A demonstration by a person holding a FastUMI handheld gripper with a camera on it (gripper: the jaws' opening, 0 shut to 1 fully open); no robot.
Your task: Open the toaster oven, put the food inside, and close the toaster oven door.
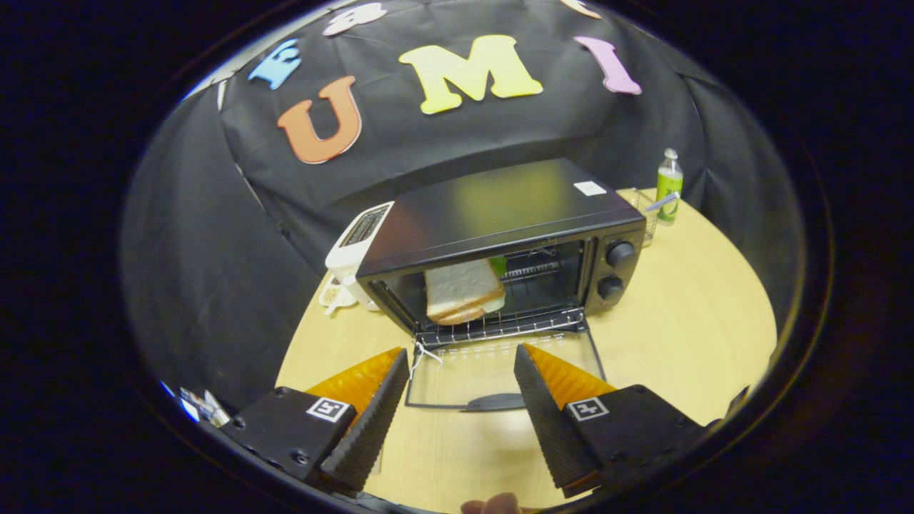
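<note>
The tongs were held spread and empty above the lowered glass door, with bread seen beyond them inside the open toaster oven.

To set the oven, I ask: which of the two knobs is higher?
The upper knob, nearer the toaster oven top; the lower knob sits beneath. Jaws open.

Glossy black toaster oven, wire rack, seemingly wood-grain table.
</note>
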